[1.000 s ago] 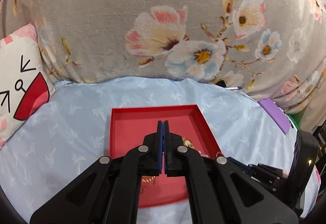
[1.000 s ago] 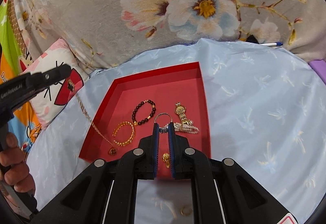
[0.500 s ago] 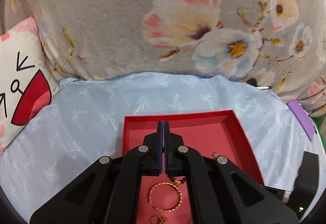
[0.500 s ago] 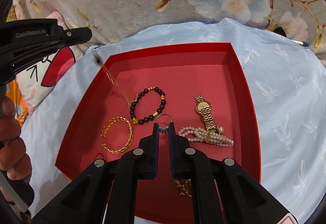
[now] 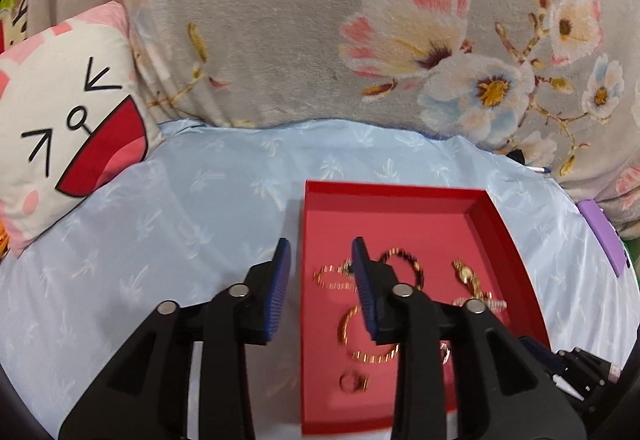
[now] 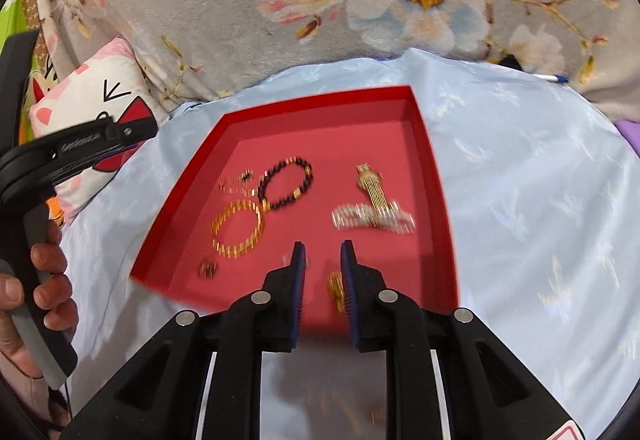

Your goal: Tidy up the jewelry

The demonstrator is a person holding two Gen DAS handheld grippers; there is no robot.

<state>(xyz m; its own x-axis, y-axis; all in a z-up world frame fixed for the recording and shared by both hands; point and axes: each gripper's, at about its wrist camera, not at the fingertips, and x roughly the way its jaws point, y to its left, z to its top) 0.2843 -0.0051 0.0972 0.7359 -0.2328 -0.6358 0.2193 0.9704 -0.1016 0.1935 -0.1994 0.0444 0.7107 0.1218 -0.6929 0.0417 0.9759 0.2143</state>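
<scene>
Left fingers: the left gripper [image 5: 320,252] has its jaws opening, with nothing between the blue pads [image 5: 280,280]. They straddle the left wall of the red tray [image 5: 394,190].
Right fingers: the right gripper [image 6: 323,254] has its jaws opening over the near part of the tray floor. The pads press on nothing; a small gold piece [image 6: 335,288] lies on the tray floor below the gap, blurred.
Jewelry location: all visible pieces lie inside the tray: thin gold chain [image 6: 236,182], dark bead bracelet [image 6: 286,184], gold bangle [image 6: 238,230], gold watch [image 6: 370,186], pearl strand [image 6: 372,220], small ring [image 6: 208,268].
Step in hand (judged): release of a piece into the tray from each gripper.
Procedure: open the jaws fully before lifting, so that a chain does not snag on the ribbed pads. Lift straight up.
Risk: the left gripper sits over the tray wall; a sideways pull may shift the tray on the pale blue sheet [image 6: 520,200].
Spacing: keep pieces apart; the watch and pearl strand already overlap.
</scene>
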